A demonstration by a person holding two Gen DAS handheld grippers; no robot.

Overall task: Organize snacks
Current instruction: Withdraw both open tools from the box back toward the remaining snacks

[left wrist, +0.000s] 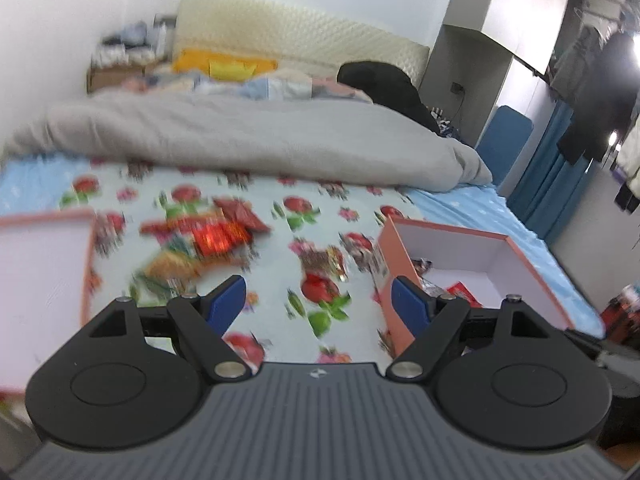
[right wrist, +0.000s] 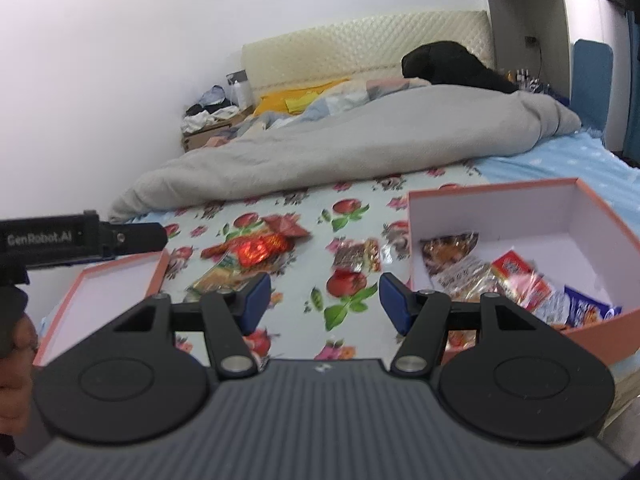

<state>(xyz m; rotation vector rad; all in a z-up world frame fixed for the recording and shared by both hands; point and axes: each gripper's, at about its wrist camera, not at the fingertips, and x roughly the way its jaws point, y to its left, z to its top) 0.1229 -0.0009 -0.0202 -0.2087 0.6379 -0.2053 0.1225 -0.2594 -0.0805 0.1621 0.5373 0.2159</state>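
A heap of red and orange snack packets point(left wrist: 204, 236) point(right wrist: 252, 252) lies on the flowered bedsheet. One clear packet point(right wrist: 356, 256) point(left wrist: 324, 260) lies apart, closer to the pink box point(left wrist: 516, 272) point(right wrist: 592, 208). That box has white inner walls and holds several snacks point(right wrist: 516, 280). My left gripper point(left wrist: 320, 304) hangs open over the sheet, nothing between its blue pads. My right gripper point(right wrist: 322, 300) is also open and empty, with the box just to its right. The left gripper's black body point(right wrist: 80, 236) shows at the left edge of the right wrist view.
A shallow pink lid point(right wrist: 100, 296) point(left wrist: 40, 280) lies at the left of the sheet. A grey duvet point(left wrist: 248, 144) point(right wrist: 360, 148) is bunched across the bed behind the snacks, with a dark garment point(right wrist: 452, 60) and the padded headboard point(left wrist: 296, 32) farther back. A hand point(right wrist: 16, 352) shows at lower left.
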